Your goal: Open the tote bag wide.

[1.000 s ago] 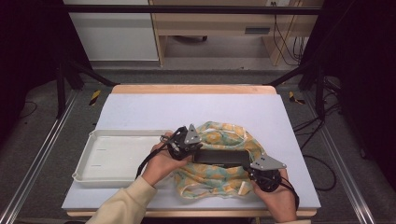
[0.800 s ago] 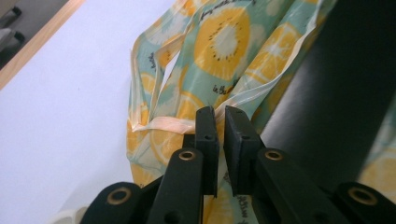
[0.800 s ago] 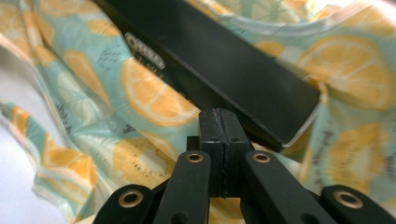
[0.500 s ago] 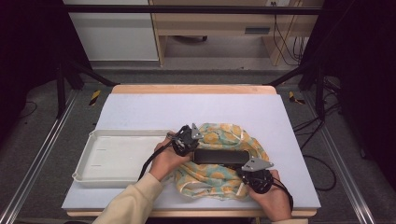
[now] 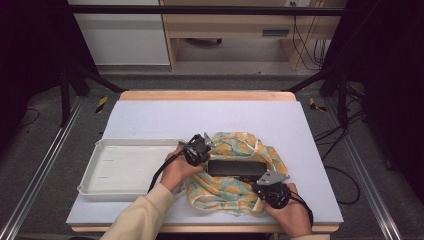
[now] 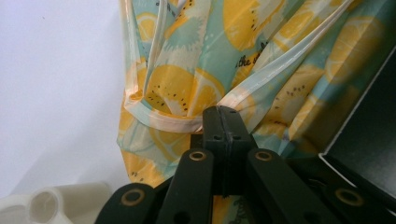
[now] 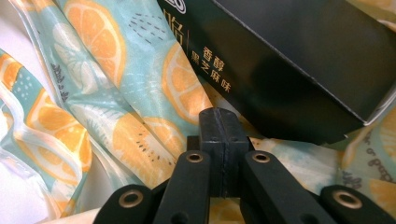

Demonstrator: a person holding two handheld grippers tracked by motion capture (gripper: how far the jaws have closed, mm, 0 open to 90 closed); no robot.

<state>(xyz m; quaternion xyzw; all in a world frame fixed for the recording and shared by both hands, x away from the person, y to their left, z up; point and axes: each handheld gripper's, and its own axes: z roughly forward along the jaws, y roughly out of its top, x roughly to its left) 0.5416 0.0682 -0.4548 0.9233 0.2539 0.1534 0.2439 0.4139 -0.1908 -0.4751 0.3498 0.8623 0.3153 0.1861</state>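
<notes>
So the black box [image 5: 236,167] sits in the middle of the crumpled lemon-print bag [image 5: 235,192], just right of the white tray [image 5: 125,167], with the left gripper [image 5: 202,150] pinched shut on the bag's rim at the box's left end and the right gripper [image 5: 267,185] clamped on the bag just in front of the box.

Both tools [image 5: 200,149] [image 5: 273,188] flank box [image 5: 236,167] on cloth [image 5: 235,192].

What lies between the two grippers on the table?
In the high view, a black box on the fruit-print cloth lies between the left gripper and the right gripper.
</notes>
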